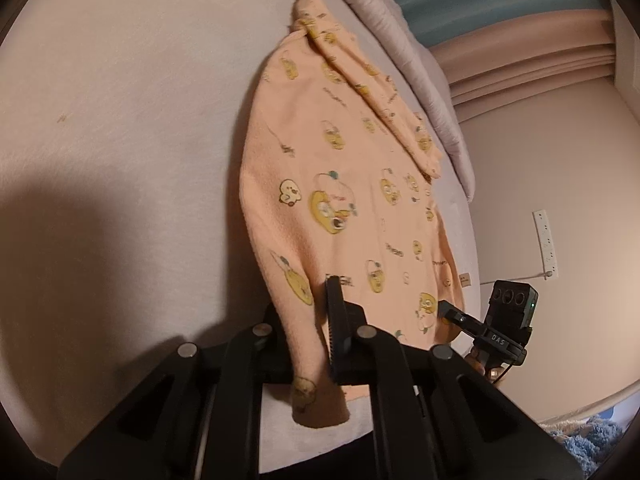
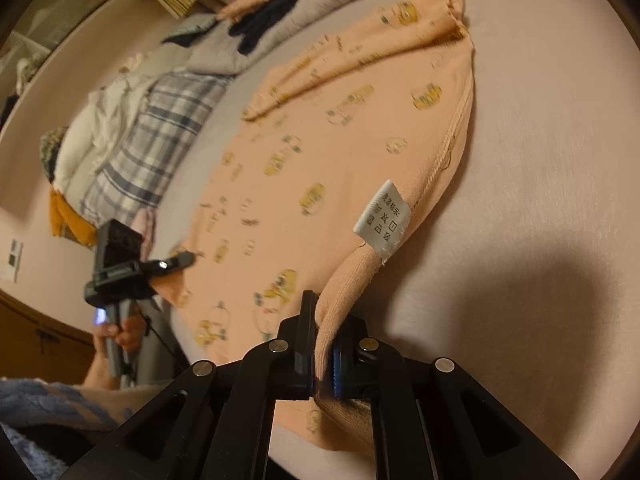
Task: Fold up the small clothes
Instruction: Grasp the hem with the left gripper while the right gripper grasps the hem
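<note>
A small peach garment (image 1: 344, 168) printed with yellow cartoon figures lies on the pale bed sheet (image 1: 120, 120), a sleeve folded across its far part. My left gripper (image 1: 316, 340) is shut on the garment's near hem corner. My right gripper (image 2: 322, 348) is shut on the other near corner, by the white care label (image 2: 382, 220). The garment (image 2: 320, 152) stretches away from both grippers. The right gripper (image 1: 448, 312) shows in the left wrist view at the hem; the left gripper (image 2: 182, 260) shows in the right wrist view at the opposite hem corner.
A grey quilt (image 1: 404, 48) lies along the bed's far side. A pile with a plaid cloth (image 2: 160, 136), white items and dark clothes (image 2: 272, 16) sits farther along the bed. The wall holds a power strip (image 1: 546, 240). Bare sheet lies beside the garment.
</note>
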The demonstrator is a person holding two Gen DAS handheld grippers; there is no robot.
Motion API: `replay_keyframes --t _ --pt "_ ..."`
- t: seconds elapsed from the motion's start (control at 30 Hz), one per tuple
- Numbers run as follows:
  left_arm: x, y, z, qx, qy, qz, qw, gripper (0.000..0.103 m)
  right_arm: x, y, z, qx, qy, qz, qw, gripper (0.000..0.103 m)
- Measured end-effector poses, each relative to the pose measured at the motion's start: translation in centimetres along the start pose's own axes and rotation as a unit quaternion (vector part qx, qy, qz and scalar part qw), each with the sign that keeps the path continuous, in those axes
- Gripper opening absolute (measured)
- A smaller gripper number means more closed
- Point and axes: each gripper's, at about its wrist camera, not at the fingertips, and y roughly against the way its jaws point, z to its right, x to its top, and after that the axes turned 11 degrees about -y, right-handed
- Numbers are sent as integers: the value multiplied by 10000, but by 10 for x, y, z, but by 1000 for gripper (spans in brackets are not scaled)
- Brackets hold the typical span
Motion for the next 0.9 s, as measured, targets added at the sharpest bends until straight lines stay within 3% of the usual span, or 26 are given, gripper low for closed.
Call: replay_keyframes --t 0.7,0.9 --pt "12 12 40 -132 -665 555 9962 8 6 9 -30 434 360 309 9979 8" --pt "15 13 41 -332 -697 700 9946 8 9 10 -35 530 426 402 9969 8"
